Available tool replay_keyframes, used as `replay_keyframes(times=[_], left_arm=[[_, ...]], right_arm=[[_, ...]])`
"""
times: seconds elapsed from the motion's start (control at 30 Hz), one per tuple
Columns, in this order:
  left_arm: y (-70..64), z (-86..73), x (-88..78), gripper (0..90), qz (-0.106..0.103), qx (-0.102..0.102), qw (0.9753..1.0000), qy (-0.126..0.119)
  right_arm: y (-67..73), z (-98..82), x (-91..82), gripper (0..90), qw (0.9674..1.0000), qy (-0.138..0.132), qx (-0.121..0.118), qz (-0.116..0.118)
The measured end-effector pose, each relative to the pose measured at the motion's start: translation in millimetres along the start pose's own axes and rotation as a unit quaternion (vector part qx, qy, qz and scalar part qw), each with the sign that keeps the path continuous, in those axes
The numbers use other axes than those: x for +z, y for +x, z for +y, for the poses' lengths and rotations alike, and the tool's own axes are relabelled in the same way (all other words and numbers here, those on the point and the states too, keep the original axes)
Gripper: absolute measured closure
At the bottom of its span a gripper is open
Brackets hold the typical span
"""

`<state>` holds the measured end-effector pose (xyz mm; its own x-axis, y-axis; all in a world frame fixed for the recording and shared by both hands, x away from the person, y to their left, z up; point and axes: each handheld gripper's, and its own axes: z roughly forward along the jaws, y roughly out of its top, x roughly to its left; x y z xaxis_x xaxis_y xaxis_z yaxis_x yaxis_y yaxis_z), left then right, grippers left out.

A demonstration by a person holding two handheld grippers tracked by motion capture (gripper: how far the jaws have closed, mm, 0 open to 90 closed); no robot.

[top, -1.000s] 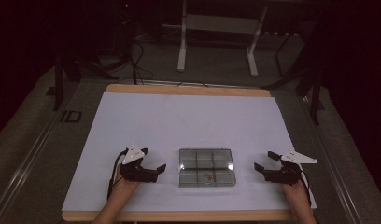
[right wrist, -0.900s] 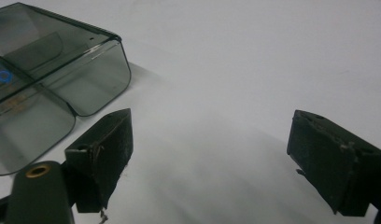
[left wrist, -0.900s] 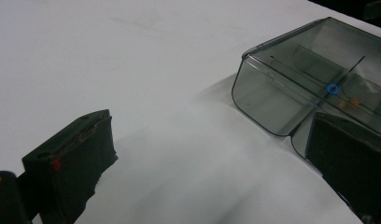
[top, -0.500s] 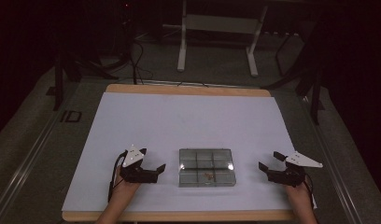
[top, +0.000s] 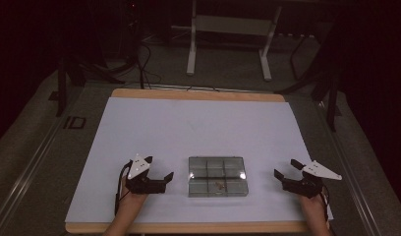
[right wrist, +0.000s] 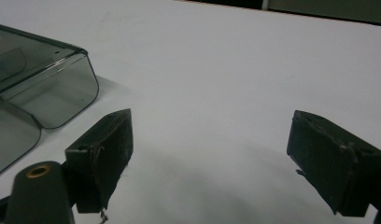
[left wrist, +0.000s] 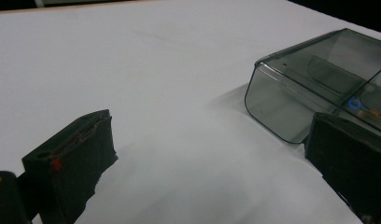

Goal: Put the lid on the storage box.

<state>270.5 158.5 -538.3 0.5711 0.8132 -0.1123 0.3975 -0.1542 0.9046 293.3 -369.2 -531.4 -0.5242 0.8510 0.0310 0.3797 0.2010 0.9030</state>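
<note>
1. Two grippers, left [top: 161, 169] and right [top: 286, 168], rest on the table [top: 198, 123] with jaws spread, holding nothing.
2. Box [top: 217, 176] lies between them, lid seemingly closed, near the front edge.

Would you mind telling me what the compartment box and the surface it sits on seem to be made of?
The compartment box looks like smoky, see-through hard plastic: its dividers show through the lid, and a glossy highlight sits on top. The white sheet looks matte, perhaps paper or laminate; it gives no glare. The table rim around it looks like pale wood.
</note>
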Motion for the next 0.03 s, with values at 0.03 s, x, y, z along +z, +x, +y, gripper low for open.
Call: replay_keyframes(times=[0.03], left_arm=[[0.2,-0.1,-0.3,2.1,0.001,-0.002,1.0000,-0.001]], right_arm=[[-0.1,-0.1,0.1,14.6,1.0000,0.000,0.001,-0.003]])
